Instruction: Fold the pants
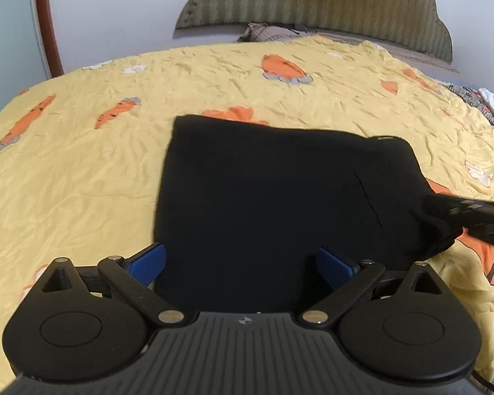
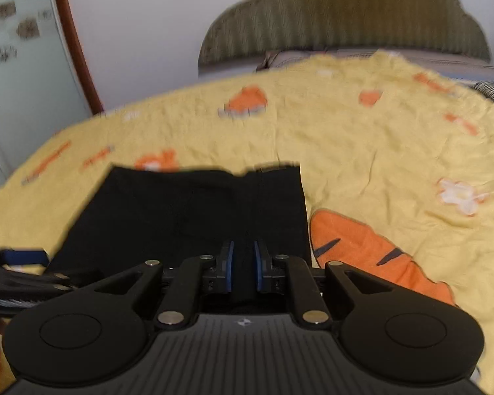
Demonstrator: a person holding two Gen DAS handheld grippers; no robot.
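Observation:
The black pants (image 1: 280, 191) lie folded into a rough rectangle on the yellow bedspread (image 1: 82, 181). My left gripper (image 1: 240, 263) is open, its blue pads (image 1: 150, 261) spread over the near edge of the pants. My right gripper (image 2: 243, 265) is nearly closed, with black pants fabric (image 2: 197, 214) pinched between its blue pads (image 2: 230, 263) at the near right corner. The right gripper also shows in the left wrist view (image 1: 471, 214), at the pants' right edge. The left gripper's blue finger shows at the left of the right wrist view (image 2: 23, 256).
The bedspread (image 2: 378, 171) has orange carrot prints and is wrinkled. A green padded headboard (image 1: 329, 3) and pillows (image 1: 273, 33) stand at the far end. A white wall and a wooden door frame (image 1: 47, 23) are to the left. Patterned bedding (image 1: 487, 105) lies at the right edge.

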